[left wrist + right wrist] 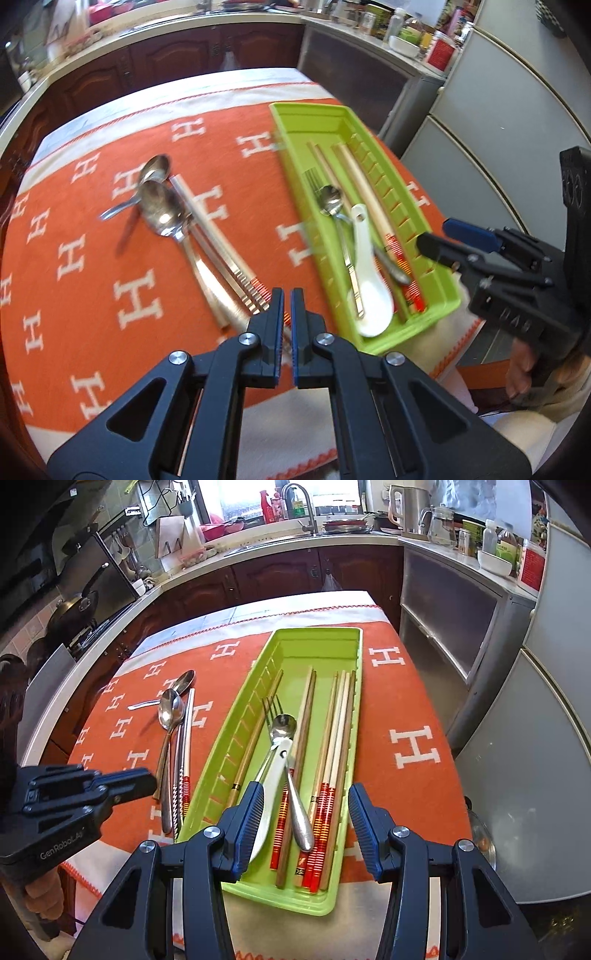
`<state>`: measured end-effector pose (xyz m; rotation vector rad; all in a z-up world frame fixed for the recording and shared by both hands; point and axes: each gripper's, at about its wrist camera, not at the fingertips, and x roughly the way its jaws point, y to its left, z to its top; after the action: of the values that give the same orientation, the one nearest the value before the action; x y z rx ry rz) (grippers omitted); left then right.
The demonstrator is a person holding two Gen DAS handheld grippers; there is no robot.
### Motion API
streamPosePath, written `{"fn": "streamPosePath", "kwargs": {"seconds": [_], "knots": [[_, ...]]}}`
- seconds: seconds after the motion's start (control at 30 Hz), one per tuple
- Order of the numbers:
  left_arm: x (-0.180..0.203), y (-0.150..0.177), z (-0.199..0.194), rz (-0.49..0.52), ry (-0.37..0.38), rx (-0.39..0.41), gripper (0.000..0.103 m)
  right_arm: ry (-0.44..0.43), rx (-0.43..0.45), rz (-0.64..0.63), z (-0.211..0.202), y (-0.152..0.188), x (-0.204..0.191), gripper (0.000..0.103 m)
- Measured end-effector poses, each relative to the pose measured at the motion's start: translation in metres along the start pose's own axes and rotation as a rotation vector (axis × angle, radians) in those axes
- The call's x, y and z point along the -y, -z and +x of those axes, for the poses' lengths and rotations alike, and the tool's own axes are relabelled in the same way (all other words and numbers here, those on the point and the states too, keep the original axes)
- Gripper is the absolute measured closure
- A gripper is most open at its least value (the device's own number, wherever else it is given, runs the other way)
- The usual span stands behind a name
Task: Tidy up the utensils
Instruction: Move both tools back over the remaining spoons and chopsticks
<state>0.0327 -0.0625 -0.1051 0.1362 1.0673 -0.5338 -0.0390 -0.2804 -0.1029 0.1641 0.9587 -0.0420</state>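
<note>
Hovering empty: left gripper (pixel 287 295) fingers closed, right gripper (pixel 306 794) fingers half open.

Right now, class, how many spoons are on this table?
4. Two metal spoons lie on the orange cloth, the far spoon and the near spoon. In the green tray lie a metal spoon and a white spoon. Others may hide beneath.

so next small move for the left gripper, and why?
Probably open the left gripper over the chopsticks beside the spoons: its jaws are shut and empty, these utensils lie on the cloth, and the green tray holds the rest.
</note>
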Motion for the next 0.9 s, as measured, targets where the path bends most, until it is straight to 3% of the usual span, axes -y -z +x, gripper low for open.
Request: {"fn": "streamPosePath", "kwargs": {"seconds": [0.47, 0.9], "knots": [[-0.038, 0.015, -0.016, -0.117, -0.041, 0.007, 0.103, 0.016, 0.027, -0.070, -0.008, -0.010, -0.032, 0.055], [-0.069, 0.021, -0.026, -0.198, -0.050, 0.024, 0.102, -0.059, 0.030, -0.181, -0.009, -0.030, -0.084, 0.055]]}}
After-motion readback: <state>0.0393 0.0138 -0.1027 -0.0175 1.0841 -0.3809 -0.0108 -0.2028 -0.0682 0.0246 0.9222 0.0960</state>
